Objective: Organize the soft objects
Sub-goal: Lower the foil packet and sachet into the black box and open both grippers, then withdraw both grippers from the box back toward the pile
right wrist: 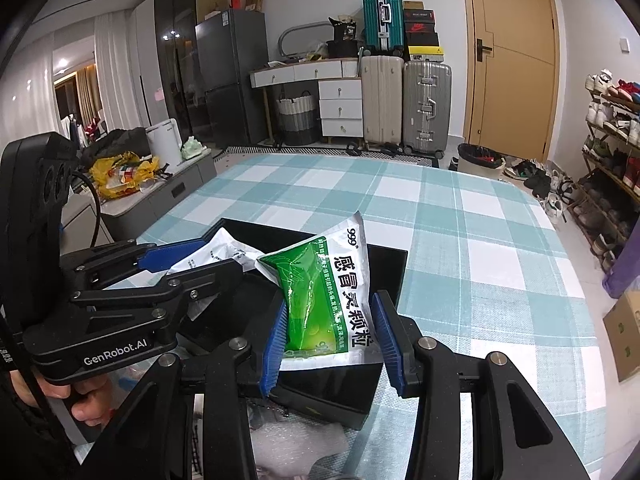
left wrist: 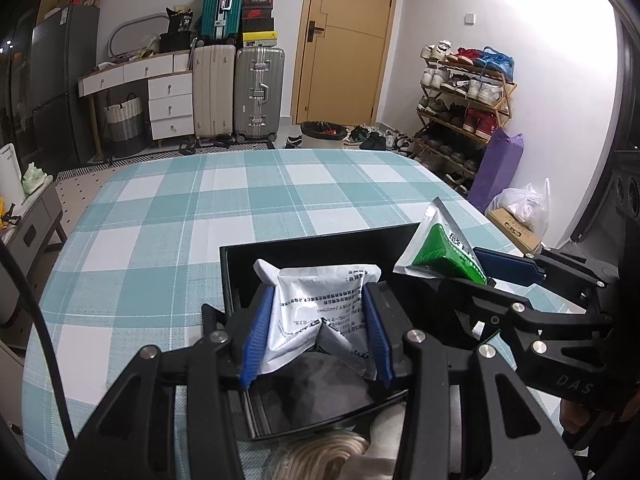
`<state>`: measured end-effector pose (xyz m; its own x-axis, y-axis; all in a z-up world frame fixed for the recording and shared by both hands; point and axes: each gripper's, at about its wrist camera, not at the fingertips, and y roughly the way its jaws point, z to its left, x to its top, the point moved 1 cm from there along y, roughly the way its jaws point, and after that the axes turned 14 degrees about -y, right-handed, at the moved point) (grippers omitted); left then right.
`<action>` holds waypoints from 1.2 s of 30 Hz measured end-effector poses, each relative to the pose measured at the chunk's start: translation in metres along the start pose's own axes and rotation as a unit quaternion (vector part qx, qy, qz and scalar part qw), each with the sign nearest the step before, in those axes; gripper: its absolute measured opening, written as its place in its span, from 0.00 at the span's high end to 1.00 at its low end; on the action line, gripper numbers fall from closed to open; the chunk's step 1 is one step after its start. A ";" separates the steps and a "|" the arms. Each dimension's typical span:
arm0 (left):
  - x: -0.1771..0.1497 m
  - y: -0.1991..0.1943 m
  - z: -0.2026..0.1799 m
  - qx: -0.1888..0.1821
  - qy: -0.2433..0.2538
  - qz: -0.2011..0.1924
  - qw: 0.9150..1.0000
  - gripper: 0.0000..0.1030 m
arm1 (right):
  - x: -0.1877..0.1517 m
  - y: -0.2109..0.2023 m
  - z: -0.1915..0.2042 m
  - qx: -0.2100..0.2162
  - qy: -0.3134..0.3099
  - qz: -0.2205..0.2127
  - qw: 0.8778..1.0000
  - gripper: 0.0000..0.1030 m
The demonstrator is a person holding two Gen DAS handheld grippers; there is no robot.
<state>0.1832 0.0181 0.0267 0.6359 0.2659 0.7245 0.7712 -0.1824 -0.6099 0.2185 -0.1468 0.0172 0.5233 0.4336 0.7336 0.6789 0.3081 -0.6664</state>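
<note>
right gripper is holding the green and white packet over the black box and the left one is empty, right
Not quite. The left gripper is not empty: the left wrist view shows it shut on a white packet. The rest holds: the right gripper holds the green and white packet over the black box.

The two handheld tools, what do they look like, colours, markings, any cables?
Both are matte black linkage frames with silver pivot bolts and ribbed blue finger pads. The left tool carries white "GenRobot.AI" lettering on its body and a black cable behind it. The right tool shows faint embossed "DAS" letters.
</note>
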 end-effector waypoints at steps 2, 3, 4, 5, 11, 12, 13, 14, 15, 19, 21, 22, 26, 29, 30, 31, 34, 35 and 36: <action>0.000 0.003 0.000 0.000 0.001 0.003 1.000 0.58 | 0.000 0.002 0.000 0.000 -0.005 0.003 1.000 0.59; 0.000 0.004 0.000 0.000 0.001 0.004 1.000 0.58 | 0.000 0.003 0.000 -0.001 -0.007 0.003 1.000 0.59; 0.000 0.005 -0.001 0.000 0.000 0.006 1.000 0.58 | 0.000 0.004 0.000 -0.001 -0.008 0.003 1.000 0.59; 0.000 0.007 -0.001 0.001 0.000 0.008 1.000 0.57 | 0.001 0.004 0.001 0.000 -0.008 0.004 1.000 0.59; -0.002 0.007 -0.002 0.005 0.006 0.009 1.000 0.57 | 0.000 0.005 0.005 0.001 -0.017 0.006 1.000 0.59; -0.002 0.007 -0.002 0.005 0.006 0.008 1.000 0.55 | 0.000 0.006 0.006 0.001 -0.019 0.006 1.000 0.59; -0.002 0.007 -0.002 0.006 0.007 0.008 1.000 0.55 | 0.000 0.006 0.006 0.003 -0.020 0.007 1.000 0.59; -0.002 0.007 -0.002 0.008 0.009 0.008 1.000 0.55 | 0.000 0.007 0.007 0.003 -0.021 0.008 1.000 0.59; -0.002 0.007 -0.003 0.009 0.012 0.008 1.000 0.55 | 0.000 0.007 0.007 0.002 -0.023 0.008 1.000 0.59; -0.003 0.008 -0.003 0.015 0.015 0.009 1.000 0.53 | 0.000 0.008 0.007 0.001 -0.024 0.009 1.000 0.53; -0.002 0.007 -0.003 0.009 0.014 0.013 1.000 0.49 | 0.000 0.006 0.007 -0.004 -0.023 0.008 1.000 0.48; -0.002 0.006 -0.003 0.006 0.015 0.012 1.000 0.45 | 0.000 0.005 0.007 -0.004 -0.022 0.005 1.000 0.44; -0.003 -0.001 -0.002 -0.013 0.011 0.013 1.000 0.26 | -0.003 -0.009 0.002 -0.013 -0.014 -0.013 1.000 0.14; -0.007 -0.010 -0.007 -0.014 0.021 0.003 1.000 0.13 | -0.009 -0.022 -0.004 -0.020 0.002 -0.025 0.999 0.04; -0.008 -0.013 -0.010 -0.010 0.026 0.000 1.000 0.08 | -0.012 -0.027 -0.006 -0.021 0.009 -0.025 0.999 0.02; -0.009 -0.016 -0.011 -0.008 0.028 -0.002 1.000 0.03 | -0.015 -0.031 -0.007 -0.022 0.014 -0.025 0.999 0.02; -0.014 -0.028 -0.012 -0.011 0.033 -0.008 0.999 0.00 | -0.023 -0.043 -0.009 -0.028 0.028 -0.023 0.999 0.01; -0.015 -0.032 -0.012 -0.008 0.035 -0.009 0.999 0.00 | -0.026 -0.046 -0.009 -0.031 0.031 -0.024 0.999 0.01; -0.017 -0.036 -0.012 -0.005 0.038 -0.011 0.999 0.00 | -0.030 -0.051 -0.010 -0.032 0.035 -0.023 0.999 0.01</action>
<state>0.1448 0.0087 0.0399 0.6196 0.1971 0.7598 0.7845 -0.1864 -0.5914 0.1731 -0.1834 0.0309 0.5249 0.3590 0.7718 0.7327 0.2709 -0.6243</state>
